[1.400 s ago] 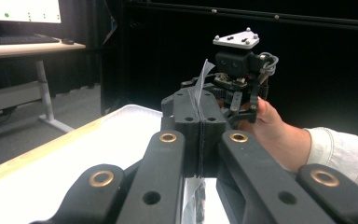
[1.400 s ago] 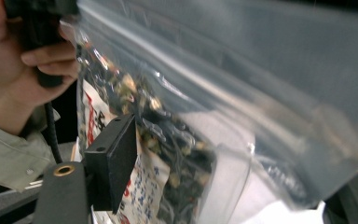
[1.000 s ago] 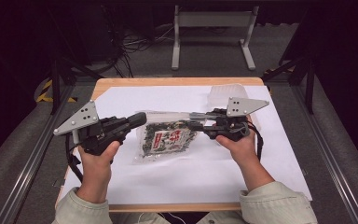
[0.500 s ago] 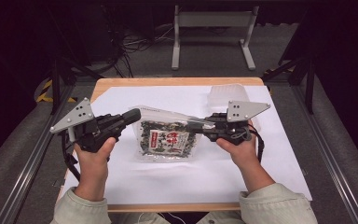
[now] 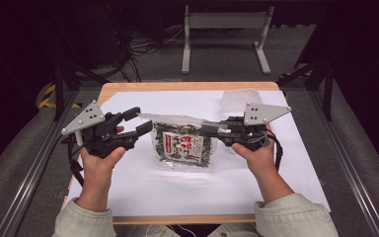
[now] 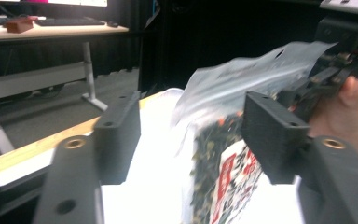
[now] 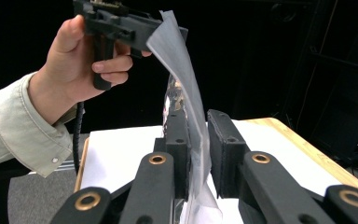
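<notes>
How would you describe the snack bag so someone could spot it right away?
Find the white sheet covering the wooden table. At its middle, between the two grippers, is the bag: a clear pouch of dark green flakes with a red and white label. The only other thing nearby, a plastic tub at the far right, has no label.

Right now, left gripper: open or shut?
Open. The left gripper jaws, just opening, stand apart beside the seaweed bag.

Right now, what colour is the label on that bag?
The label on the bag is white with red printing, clearest in the high view.
</notes>
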### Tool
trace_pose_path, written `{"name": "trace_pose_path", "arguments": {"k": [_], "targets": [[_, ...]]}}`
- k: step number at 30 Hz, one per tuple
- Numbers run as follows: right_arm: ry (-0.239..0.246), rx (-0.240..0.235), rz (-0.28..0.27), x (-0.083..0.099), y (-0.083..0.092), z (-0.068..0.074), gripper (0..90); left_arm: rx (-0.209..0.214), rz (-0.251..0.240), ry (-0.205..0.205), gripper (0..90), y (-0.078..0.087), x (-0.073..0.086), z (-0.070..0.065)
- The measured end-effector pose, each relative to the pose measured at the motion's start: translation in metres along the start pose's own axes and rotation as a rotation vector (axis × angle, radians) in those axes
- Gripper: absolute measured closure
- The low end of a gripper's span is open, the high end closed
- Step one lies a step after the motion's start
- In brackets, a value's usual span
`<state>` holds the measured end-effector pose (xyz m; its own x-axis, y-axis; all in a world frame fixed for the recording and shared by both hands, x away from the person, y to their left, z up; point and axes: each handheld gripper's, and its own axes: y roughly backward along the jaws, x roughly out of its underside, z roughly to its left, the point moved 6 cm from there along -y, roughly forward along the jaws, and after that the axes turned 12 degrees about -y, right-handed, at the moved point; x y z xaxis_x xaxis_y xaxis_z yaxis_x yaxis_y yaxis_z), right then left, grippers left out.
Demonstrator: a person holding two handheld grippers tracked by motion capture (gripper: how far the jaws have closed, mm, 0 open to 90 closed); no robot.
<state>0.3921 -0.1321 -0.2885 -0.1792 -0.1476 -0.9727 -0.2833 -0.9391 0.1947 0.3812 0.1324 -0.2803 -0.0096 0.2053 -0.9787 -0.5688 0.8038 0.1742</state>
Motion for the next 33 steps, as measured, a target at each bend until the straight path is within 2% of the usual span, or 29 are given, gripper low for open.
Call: {"name": "trace_pose_path", "arguments": {"k": [2,7,12,18,23,27,33], "targets": [[-0.007,0.010,-0.006,-0.003,0.003,-0.002,78.4,-0.012,0.022,-0.014,31.7,-0.001,0.002,0.001],[-0.013,0.026,-0.010,-0.008,0.007,-0.004,78.4,-0.037,0.083,-0.045,28.4,-0.003,0.010,0.002],[-0.026,0.055,-0.022,-0.015,0.014,-0.010,78.4,-0.040,0.119,-0.040,25.2,-0.004,0.022,0.005],[-0.038,0.086,-0.031,-0.022,0.022,-0.018,78.4,-0.031,0.153,-0.027,23.4,-0.003,0.037,0.008],[-0.042,0.113,-0.038,-0.028,0.028,-0.023,78.4,0.007,0.160,-0.025,22.4,-0.006,0.051,0.009],[-0.048,0.132,-0.045,-0.032,0.032,-0.028,78.4,0.014,0.171,-0.018,22.4,-0.010,0.064,0.013],[-0.054,0.163,-0.064,-0.041,0.041,-0.035,78.4,0.033,0.182,0.012,22.6,-0.012,0.083,0.019]]}}
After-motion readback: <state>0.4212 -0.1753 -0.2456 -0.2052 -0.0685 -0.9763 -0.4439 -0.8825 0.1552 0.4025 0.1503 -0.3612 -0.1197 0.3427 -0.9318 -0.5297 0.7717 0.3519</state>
